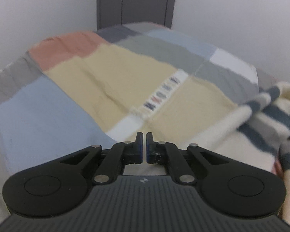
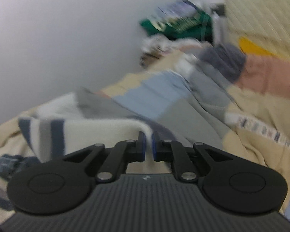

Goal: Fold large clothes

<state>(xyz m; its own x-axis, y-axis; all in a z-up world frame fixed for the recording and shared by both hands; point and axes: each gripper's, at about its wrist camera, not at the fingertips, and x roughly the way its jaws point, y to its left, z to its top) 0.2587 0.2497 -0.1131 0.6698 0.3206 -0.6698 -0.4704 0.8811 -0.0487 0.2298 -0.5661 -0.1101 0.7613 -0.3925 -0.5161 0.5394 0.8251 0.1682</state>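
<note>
Patchwork bedspread (image 1: 110, 73) fills mid-frame; right gripper (image 2: 148, 145) pinches the unfolded striped sweater (image 2: 98, 129); left gripper (image 1: 144, 145) closed, seemingly empty.

Left wrist view: close above the patchwork bedcover (image 1: 114, 73), angled down toward a grey door (image 1: 135, 2). Right wrist view: low, facing a wall corner. Both share the cover and striped garment (image 2: 54, 127)

Soft, even, rather dim light fell on both my views, with no glare and only faint shadows. Motion blur smeared the colour-block patchwork bedspread (image 1: 110, 73), worse on my right side, where the green heap (image 2: 183, 25) streaked. Fisheye bending curved the edges.
</note>
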